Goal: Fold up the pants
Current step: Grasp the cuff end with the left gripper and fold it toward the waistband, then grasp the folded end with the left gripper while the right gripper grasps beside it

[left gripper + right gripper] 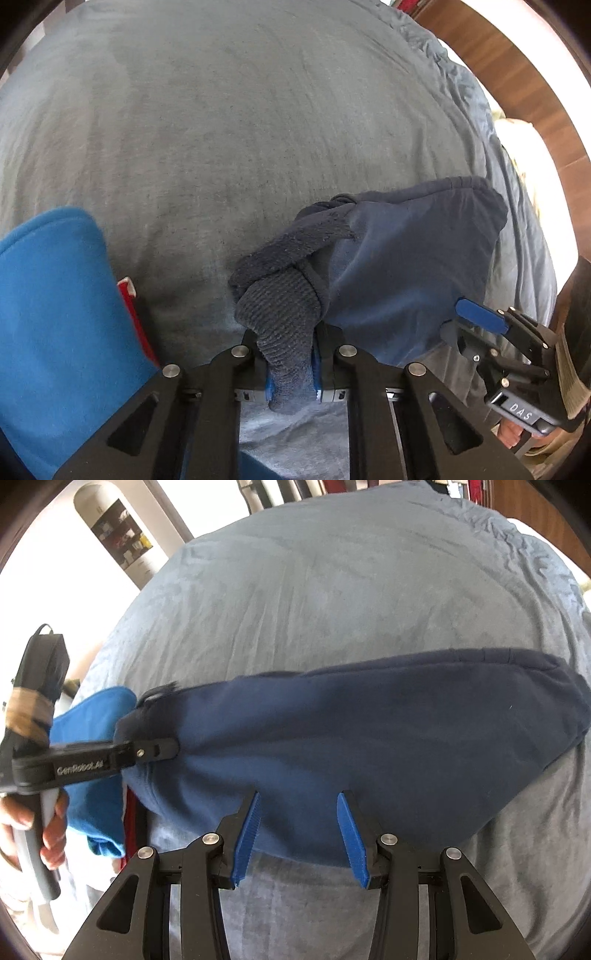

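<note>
Clamped between left claw pads: ribbed dark cuff of navy fleece pants, pinched for lifting into a fold. Lying crumpled across grey-blue bed sheet, beside bright blue cloth. Right claw released, angled steeply down, hovering over near edge.

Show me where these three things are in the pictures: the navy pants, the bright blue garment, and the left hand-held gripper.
navy pants [369, 746]: right wrist view, on the broad middle of the cloth.
bright blue garment [55, 295]: left wrist view, on its flat face.
left hand-held gripper [291, 373]: left wrist view, between its fingertips, closed on the pants' ribbed cuff.
</note>
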`<move>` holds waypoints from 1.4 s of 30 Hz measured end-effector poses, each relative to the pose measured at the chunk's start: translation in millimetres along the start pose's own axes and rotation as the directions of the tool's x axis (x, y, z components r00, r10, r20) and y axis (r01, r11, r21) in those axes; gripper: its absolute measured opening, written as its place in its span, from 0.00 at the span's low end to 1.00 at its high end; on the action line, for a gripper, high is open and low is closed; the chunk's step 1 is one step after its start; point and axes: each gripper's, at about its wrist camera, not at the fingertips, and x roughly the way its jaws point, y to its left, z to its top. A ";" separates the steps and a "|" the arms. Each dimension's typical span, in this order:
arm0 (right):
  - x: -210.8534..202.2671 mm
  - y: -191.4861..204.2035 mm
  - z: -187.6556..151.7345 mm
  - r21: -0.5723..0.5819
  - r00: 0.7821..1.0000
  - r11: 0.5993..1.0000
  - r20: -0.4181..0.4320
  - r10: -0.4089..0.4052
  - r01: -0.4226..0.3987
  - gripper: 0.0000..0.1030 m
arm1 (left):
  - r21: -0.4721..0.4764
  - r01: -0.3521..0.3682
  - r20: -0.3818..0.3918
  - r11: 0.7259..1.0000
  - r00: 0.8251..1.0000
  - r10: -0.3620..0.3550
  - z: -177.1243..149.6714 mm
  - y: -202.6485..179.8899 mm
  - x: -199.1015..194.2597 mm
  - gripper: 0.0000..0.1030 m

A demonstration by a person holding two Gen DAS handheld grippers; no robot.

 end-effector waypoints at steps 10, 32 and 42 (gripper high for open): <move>-7.1 -36.4 -20.7 0.082 0.984 0.981 -0.035 -0.175 0.177 0.43 | 0.086 -0.171 0.032 0.981 0.985 0.169 -4.1 -21.1 -1.9 0.48; -97.2 -107.8 -1.6 0.245 0.957 0.957 0.205 -0.206 0.154 0.43 | 0.345 -0.122 0.266 0.931 0.964 0.028 13.0 -148.1 -51.8 0.60; -133.6 -177.6 -0.3 0.390 0.911 0.904 0.284 -0.300 0.177 0.43 | 0.567 0.016 0.211 0.824 0.964 -0.164 79.0 -255.6 -6.6 0.60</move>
